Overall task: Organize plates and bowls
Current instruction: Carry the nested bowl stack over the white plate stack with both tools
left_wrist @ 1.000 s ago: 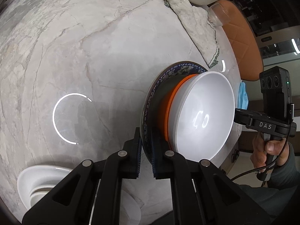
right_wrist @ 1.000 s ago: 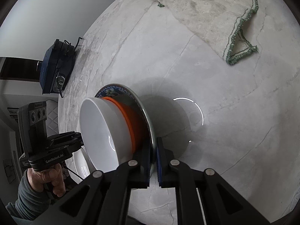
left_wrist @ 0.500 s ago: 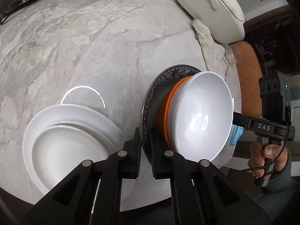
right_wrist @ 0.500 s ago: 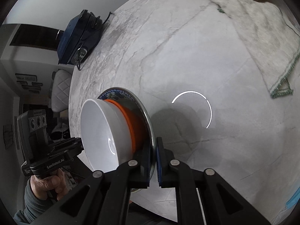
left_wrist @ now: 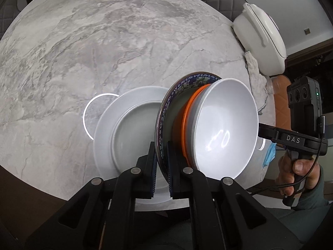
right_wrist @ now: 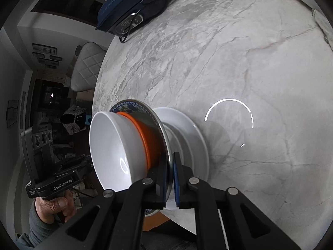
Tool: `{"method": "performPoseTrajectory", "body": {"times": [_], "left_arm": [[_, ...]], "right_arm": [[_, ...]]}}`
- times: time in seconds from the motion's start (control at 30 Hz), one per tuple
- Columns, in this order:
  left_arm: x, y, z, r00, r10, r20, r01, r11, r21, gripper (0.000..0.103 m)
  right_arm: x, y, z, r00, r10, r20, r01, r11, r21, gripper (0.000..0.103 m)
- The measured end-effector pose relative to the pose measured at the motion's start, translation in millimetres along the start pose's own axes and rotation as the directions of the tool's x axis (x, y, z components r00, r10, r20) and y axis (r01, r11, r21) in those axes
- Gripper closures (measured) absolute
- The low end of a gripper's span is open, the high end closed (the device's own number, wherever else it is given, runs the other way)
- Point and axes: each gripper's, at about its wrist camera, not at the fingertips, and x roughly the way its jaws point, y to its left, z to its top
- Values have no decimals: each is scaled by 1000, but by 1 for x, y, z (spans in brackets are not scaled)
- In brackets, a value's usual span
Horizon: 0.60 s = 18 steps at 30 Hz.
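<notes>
A blue-patterned plate hangs above the marble table, carrying an orange bowl with a white bowl nested in it. My left gripper is shut on the plate's near rim. In the right wrist view my right gripper is shut on the opposite rim of the same plate, with the orange bowl and white bowl on its far side. A stack of white plates rests on the table just beyond the held plate, also seen as white plates under it.
A white lidded pot and a grey cloth lie at the table's right side. A dark blue device with a cable sits at the far edge. The table edge runs close below the white plates. Padded chairs stand around.
Both grippers carried the plate with its bowls across the table and rolled. The white plate stack came from the picture's lower left to directly behind the held plate. The cloth left the right view.
</notes>
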Motion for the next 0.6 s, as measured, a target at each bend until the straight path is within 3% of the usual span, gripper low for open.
{"method": "performPoseTrajectory", "body": {"times": [0.27,0.6], "left_arm": [[17,42,-10,999,15,-33,-15,1000,0,97],[45,46,-10,998,-6,-66,7,1000,8,97]], "right_arm": [[48,17,-8,998,-43,-41,44,999,16,93],[62,9,-16,994,-95,-49,97,994,49,93]]}}
